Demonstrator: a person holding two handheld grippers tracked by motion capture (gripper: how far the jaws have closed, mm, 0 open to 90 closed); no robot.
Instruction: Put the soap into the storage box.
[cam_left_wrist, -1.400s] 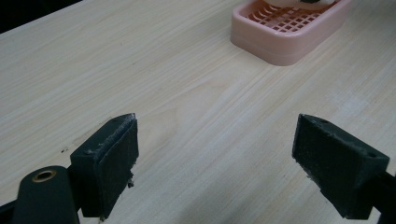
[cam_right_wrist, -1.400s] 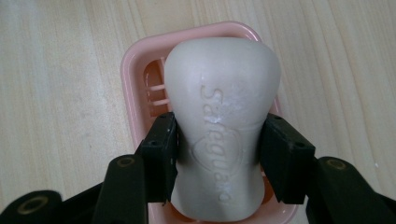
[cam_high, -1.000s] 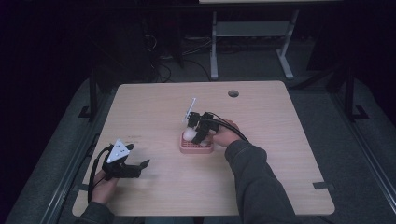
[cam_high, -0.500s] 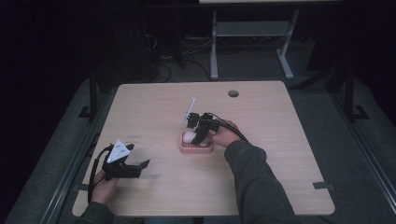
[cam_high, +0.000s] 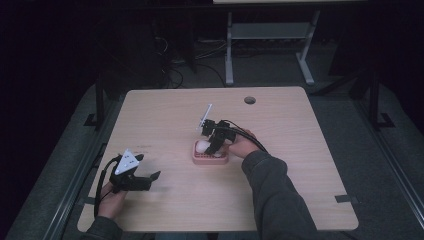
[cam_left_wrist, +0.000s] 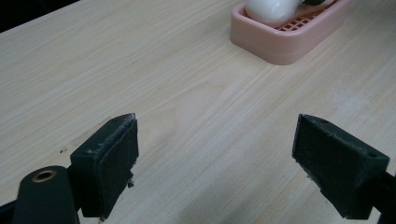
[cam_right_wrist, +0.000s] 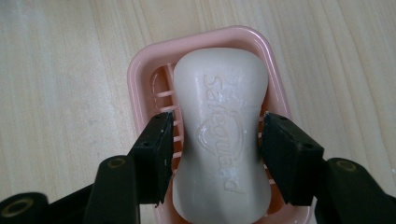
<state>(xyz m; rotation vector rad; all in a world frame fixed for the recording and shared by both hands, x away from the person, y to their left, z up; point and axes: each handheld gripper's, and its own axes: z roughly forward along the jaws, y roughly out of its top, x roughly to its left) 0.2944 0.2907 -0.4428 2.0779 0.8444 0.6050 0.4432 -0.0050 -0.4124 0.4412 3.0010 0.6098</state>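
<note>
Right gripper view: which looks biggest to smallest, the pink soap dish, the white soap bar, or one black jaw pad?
1. Pink soap dish, its rim showing all round the bar.
2. White soap bar, lying in it.
3. One black jaw pad, though nearness to the camera enlarges it.

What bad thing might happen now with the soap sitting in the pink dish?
1. The right gripper has just been opening its jaws, and the white soap bar lies between them with little gap. Lifting away crooked might drag the soap out of the pink soap dish.
2. The dish looks light and sits loose on the table, so a bump might slide it.
3. The left gripper rests open, far off, so it can't steady the dish.
</note>
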